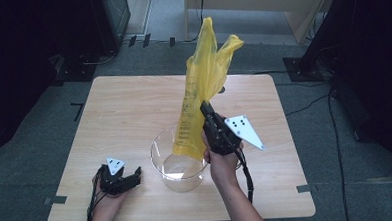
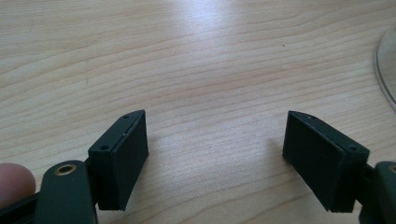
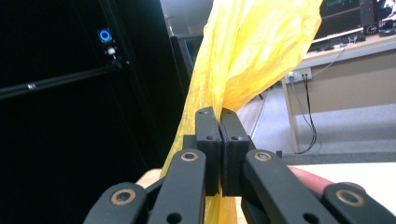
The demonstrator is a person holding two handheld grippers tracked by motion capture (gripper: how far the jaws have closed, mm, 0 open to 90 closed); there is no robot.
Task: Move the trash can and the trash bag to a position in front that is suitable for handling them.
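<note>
Bag: a thin, crinkled yellow plastic bag (image 1: 203, 90) stood tall over the table, its lower end hanging into the bowl.
Bowl: clear, round, smooth-walled (image 1: 158, 159), on the pale wood-grain table (image 1: 124, 108).
Right gripper (image 1: 205, 109): jaws pressed together, pinching the bag.
Left gripper (image 1: 132, 177): jaws spread, holding nothing, resting on the table beside the bowl.

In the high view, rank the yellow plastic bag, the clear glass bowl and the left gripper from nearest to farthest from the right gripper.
1. Yellow plastic bag: clamped in the right gripper, rising above it.
2. Clear glass bowl: just below and left, holding the bag's lower end.
3. Left gripper: farthest, near the table's front left, beyond the bowl.
</note>
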